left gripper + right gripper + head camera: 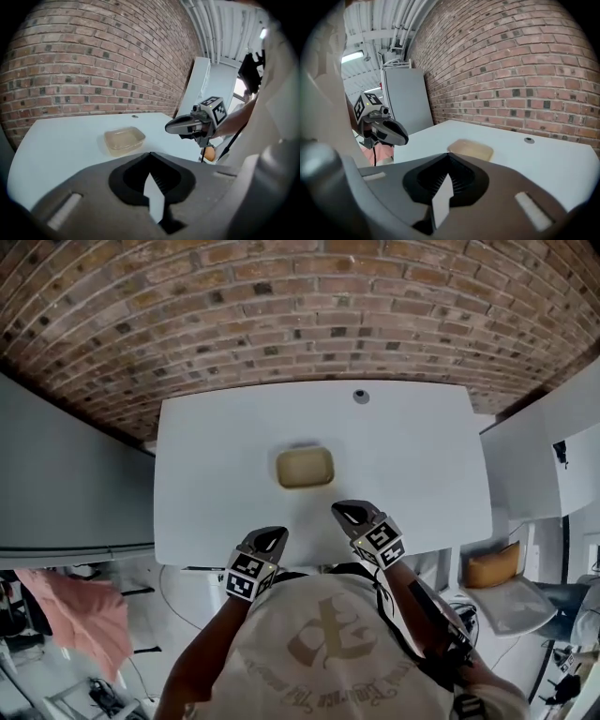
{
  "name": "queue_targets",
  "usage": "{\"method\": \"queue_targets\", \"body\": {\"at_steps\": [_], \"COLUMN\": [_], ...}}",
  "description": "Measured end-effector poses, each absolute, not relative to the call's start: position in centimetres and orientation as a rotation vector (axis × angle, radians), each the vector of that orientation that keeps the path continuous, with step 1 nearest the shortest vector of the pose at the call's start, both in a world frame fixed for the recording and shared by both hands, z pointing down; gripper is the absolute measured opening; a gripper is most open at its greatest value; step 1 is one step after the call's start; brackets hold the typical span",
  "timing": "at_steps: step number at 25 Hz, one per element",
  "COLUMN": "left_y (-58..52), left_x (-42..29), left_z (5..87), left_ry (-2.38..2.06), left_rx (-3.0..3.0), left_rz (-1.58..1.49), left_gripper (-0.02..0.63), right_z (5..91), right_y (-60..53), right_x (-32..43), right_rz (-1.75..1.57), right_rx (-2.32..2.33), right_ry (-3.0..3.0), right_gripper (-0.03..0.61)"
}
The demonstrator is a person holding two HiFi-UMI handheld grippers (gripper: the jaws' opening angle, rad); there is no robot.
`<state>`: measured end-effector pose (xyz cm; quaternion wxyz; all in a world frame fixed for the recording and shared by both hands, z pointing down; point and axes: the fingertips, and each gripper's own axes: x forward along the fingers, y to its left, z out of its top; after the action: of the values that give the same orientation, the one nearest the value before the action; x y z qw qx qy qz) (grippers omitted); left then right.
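Two shut-together, empty tools, left gripper and right gripper, nearside of one empty translucent beige plastic tub on white table.

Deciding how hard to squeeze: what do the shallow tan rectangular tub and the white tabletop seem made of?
Shallow tan rectangular tub: likely thin translucent plastic, slightly glossy; its walls let light through, rounded moulded corners. White tabletop: smooth matt laminate or painted board, even and unreflective; cannot tell which.

place: lab-like workshop | cues: brick wall, white table, ceiling pipes
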<state>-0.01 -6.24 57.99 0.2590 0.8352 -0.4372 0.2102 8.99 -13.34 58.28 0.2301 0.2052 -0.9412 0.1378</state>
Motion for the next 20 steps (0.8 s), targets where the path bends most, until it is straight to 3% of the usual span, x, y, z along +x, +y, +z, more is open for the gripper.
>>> {"method": "queue_targets", "body": {"at_steps": [20], "left_y": [-3.2], "left_x": [1.6], "left_z": [58.7], "left_ry": [-1.458], "left_rx": [1.983], "left_rz": [0.46], "left_gripper": [0.003], "right_z": [63.6], "right_y": [-16.5], "right_x": [7.5], "right_rz": [0.074], "right_rx": [0.091], "right_ry": [-2.341], "right_gripper": [0.008]}}
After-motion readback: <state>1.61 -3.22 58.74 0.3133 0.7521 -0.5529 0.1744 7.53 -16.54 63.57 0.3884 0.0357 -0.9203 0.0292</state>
